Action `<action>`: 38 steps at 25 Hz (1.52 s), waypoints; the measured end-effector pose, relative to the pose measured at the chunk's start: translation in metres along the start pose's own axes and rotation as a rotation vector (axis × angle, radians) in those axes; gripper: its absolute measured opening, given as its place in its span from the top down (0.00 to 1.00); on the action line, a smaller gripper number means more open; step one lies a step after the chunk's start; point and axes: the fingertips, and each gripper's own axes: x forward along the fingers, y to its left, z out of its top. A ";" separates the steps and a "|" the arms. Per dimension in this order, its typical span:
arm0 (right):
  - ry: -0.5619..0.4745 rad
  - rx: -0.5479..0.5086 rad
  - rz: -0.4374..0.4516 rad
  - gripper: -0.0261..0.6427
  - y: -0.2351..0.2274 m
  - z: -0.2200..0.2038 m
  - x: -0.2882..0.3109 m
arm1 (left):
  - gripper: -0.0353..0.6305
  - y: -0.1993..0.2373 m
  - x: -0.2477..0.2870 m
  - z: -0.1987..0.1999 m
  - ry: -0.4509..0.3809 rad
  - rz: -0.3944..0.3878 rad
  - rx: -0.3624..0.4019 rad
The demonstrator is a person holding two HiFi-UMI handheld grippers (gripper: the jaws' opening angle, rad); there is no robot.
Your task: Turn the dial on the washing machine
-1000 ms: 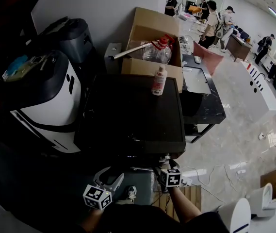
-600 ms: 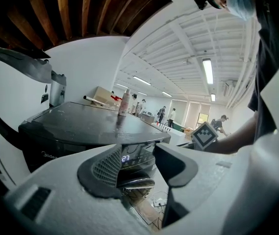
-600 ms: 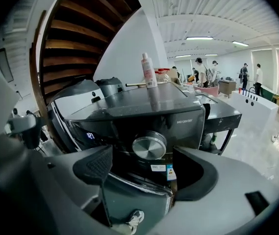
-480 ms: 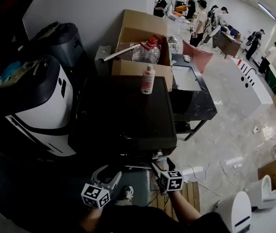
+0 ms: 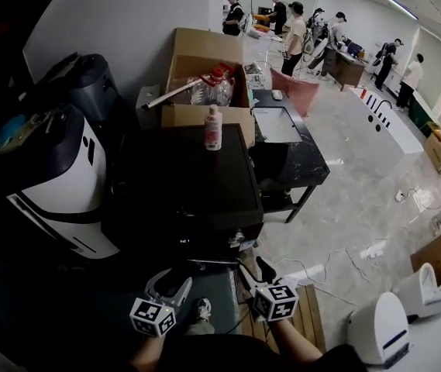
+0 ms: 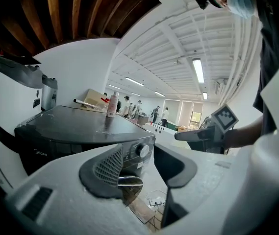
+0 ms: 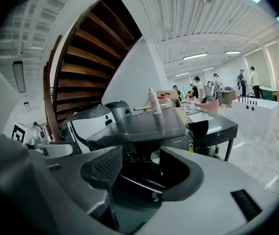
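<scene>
Aiming my right gripper (image 7: 139,169) at the dial (image 7: 155,156), twelve o'clock; it and my left gripper (image 6: 140,168) gape empty, jaws just narrowing.

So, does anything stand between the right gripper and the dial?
Nothing visible does. In the right gripper view, the dial shows on the front of the machine, in the gap between the jaws of the right gripper, with only open air before it. The jaws have just been closing, but nothing is between them.
</scene>
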 end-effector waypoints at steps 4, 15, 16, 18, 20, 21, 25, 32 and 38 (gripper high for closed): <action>-0.049 -0.046 0.012 0.75 0.010 0.002 -0.032 | 0.69 -0.023 -0.011 -0.011 0.015 -0.010 0.017; -0.097 -0.015 0.057 0.96 0.019 -0.008 -0.104 | 0.85 -0.088 -0.033 -0.035 0.049 -0.050 0.050; -0.099 -0.016 0.062 0.96 0.020 -0.008 -0.109 | 0.88 -0.093 -0.034 -0.037 0.049 -0.054 0.053; -0.102 -0.019 0.073 0.96 0.021 -0.011 -0.120 | 0.91 -0.103 -0.036 -0.039 0.044 -0.060 0.058; -0.104 -0.021 0.082 0.96 0.023 -0.013 -0.130 | 0.93 -0.113 -0.039 -0.041 0.040 -0.068 0.063; -0.103 -0.022 0.085 0.96 0.025 -0.015 -0.134 | 0.93 -0.117 -0.040 -0.042 0.041 -0.072 0.065; -0.091 -0.030 0.092 0.96 0.027 -0.025 -0.148 | 0.93 -0.135 -0.044 -0.048 0.050 -0.095 0.072; -0.089 -0.038 0.048 0.96 0.019 -0.040 -0.167 | 0.93 -0.159 -0.047 -0.056 0.068 -0.131 0.101; -0.094 -0.030 0.033 0.96 0.016 -0.046 -0.177 | 0.93 -0.166 -0.054 -0.062 0.083 -0.136 0.114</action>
